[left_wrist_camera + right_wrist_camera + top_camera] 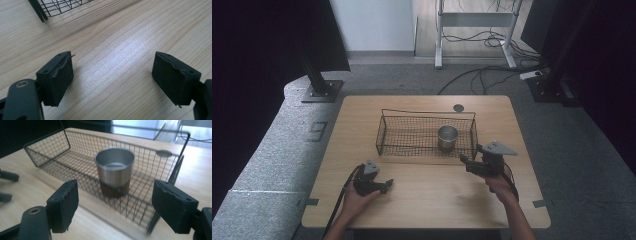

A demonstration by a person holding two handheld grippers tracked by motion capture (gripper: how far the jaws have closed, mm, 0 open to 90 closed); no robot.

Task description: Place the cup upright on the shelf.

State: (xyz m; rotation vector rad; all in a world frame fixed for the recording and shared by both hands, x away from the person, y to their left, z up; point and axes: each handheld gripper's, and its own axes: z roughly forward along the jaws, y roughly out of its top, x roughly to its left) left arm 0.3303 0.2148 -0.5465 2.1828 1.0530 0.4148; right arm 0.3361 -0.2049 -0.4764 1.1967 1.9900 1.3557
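A black wire basket (427, 111) stands on the wooden table (362, 120), past its middle. A steel cup (447, 137) sits upright inside it toward the right end. My right gripper (464, 161) hovers just in front of the basket's right front corner. In the right gripper view its jaws (112, 205) stand wide open with nothing between them, facing the cup (115, 168) through the mesh wall (50, 147). My left gripper (387, 185) rests near the table's front left. It is open over bare wood (112, 77), with a basket corner (60, 6) beyond it.
A round grey grommet (458, 107) is set into the table behind the basket. Bare wood lies between the two grippers. Black stand bases (319, 92) and loose cables (492, 75) are on the carpet beyond the table's far edge.
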